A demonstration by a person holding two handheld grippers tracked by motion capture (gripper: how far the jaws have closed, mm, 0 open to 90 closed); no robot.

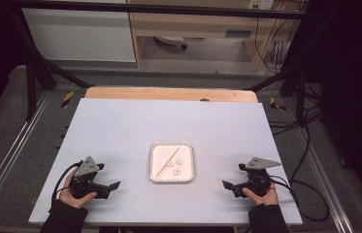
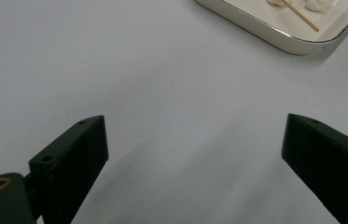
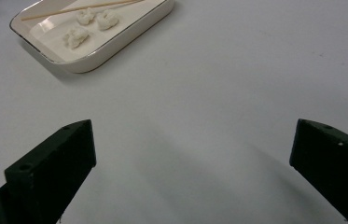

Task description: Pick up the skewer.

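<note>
Table (image 1: 120, 126), pale top, wood strip along far edge. Left gripper (image 1: 112, 187) near the front left corner, jaws spread wide, nothing between them. Right gripper (image 1: 228, 186) near the front right corner, likewise released. Tray (image 1: 171, 179), white, between them, nearer the front edge. In it: stick (image 1: 167, 162) lying diagonally, three white lumps (image 1: 177, 166) beside it.
</note>
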